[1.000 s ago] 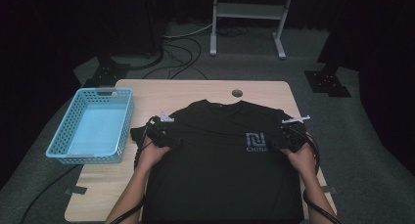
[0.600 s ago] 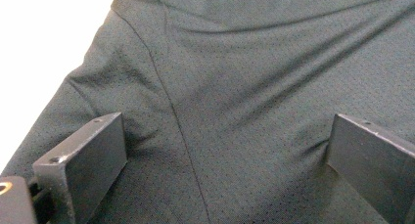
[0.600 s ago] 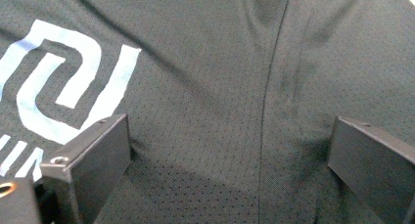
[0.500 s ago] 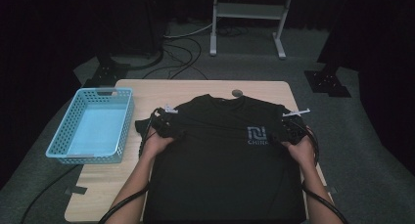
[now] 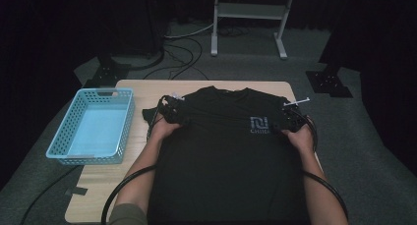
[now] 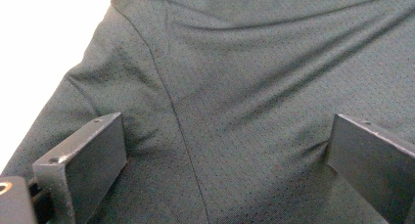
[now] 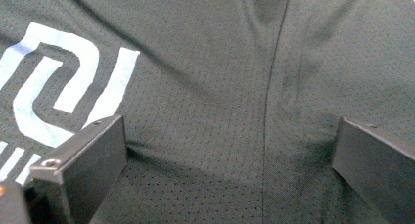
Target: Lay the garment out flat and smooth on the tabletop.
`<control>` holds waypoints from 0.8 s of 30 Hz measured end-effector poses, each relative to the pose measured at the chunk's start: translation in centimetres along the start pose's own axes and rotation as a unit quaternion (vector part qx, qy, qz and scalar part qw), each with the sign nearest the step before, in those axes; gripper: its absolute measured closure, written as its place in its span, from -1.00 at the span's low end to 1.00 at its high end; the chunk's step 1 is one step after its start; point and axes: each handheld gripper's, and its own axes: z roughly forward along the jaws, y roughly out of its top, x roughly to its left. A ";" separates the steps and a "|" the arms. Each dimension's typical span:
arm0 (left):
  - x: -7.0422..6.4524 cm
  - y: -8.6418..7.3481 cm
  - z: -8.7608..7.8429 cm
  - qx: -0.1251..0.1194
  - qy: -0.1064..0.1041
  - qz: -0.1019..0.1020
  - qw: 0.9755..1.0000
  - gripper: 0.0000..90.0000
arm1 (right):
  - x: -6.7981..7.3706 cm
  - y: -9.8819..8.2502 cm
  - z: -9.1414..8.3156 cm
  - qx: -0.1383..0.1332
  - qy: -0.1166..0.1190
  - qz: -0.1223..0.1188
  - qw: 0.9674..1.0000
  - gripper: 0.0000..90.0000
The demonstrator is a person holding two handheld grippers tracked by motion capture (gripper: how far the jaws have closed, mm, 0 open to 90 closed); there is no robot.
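Note:
A black T-shirt (image 5: 231, 156) lies face up on the wooden table (image 5: 142, 90), collar toward the far edge, with a pale logo (image 5: 259, 125) on its chest. My left gripper (image 5: 172, 113) rests on the shirt's left shoulder and my right gripper (image 5: 293, 122) on the right shoulder. In the left gripper view the left gripper (image 6: 225, 136) stands open, both jaws pressed onto the fabric (image 6: 235, 62) astride the sleeve seam. The right gripper (image 7: 230, 141) is likewise open on the cloth, its jaws set beside the logo (image 7: 63, 82).
A light blue plastic basket (image 5: 126, 122) stands at the table's left side with nothing in it. A short sleeve tip (image 5: 147, 113) sticks out toward it. Cables loop off the near edge. A metal stand (image 5: 248, 18) and more cables occupy the floor beyond.
Both hands slid forward, carrying the shirt toward the far edge. The collar now covers the small round mark that showed near that edge.

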 end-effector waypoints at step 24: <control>0.3 -1.3 -4.5 -0.038 0.014 -0.017 0.999 -0.93 | 1.1 1.0 -1.7 -0.046 0.049 0.004 0.998 -0.89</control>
